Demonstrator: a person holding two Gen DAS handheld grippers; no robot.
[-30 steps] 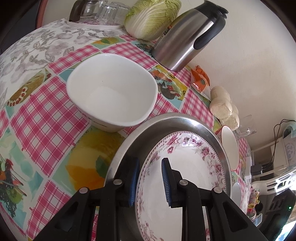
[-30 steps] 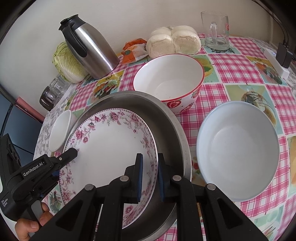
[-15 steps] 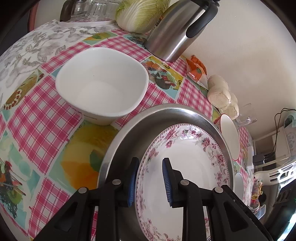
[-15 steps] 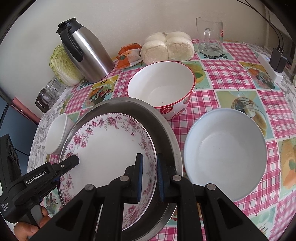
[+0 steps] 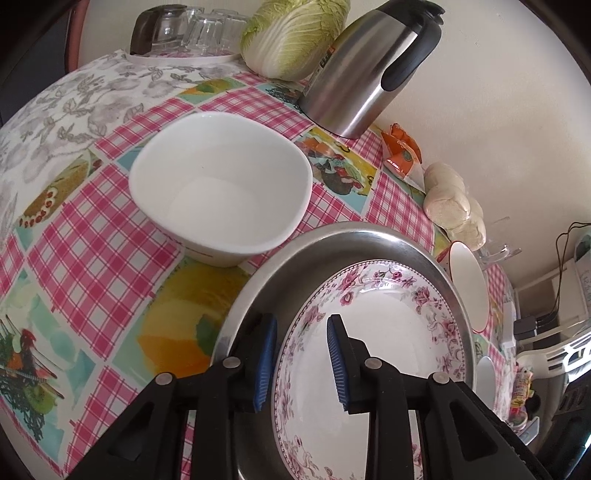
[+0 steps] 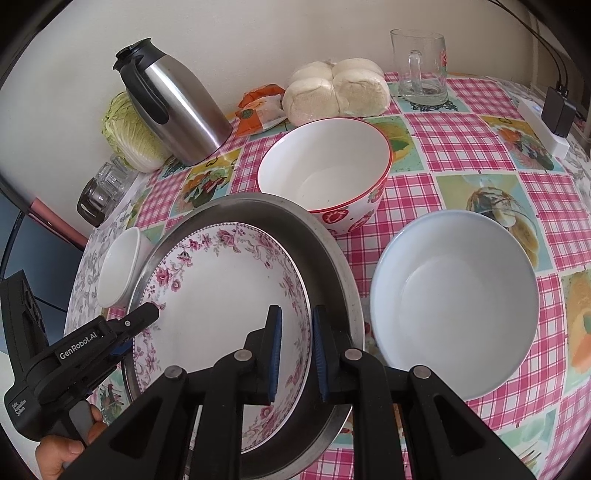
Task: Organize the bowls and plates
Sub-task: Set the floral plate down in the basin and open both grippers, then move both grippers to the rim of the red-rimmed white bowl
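A floral plate (image 5: 388, 332) (image 6: 221, 295) lies inside a wide steel pan (image 5: 332, 240) (image 6: 258, 206) on the checked tablecloth. My left gripper (image 5: 301, 356) (image 6: 136, 328) straddles the plate's left rim, with its blue pads standing clear of the rim on both sides. My right gripper (image 6: 295, 354) is shut on the plate's right rim, one pad inside the plate and one between plate and pan. A white square bowl (image 5: 221, 192) (image 6: 118, 269) stands left of the pan, a red-rimmed bowl (image 6: 325, 166) (image 5: 467, 284) behind it, and a pale blue bowl (image 6: 454, 302) to its right.
Along the wall stand a steel thermos (image 6: 173, 107) (image 5: 369, 66), a cabbage (image 5: 295, 33), glasses on a tray (image 5: 184, 33), an orange packet (image 6: 262, 107), bagged buns (image 6: 336, 88) and a glass mug (image 6: 421, 66). A power strip (image 6: 543, 125) lies at the far right edge.
The left gripper's jaws have widened a little around the plate's rim. The right gripper and the plate stay as they were.
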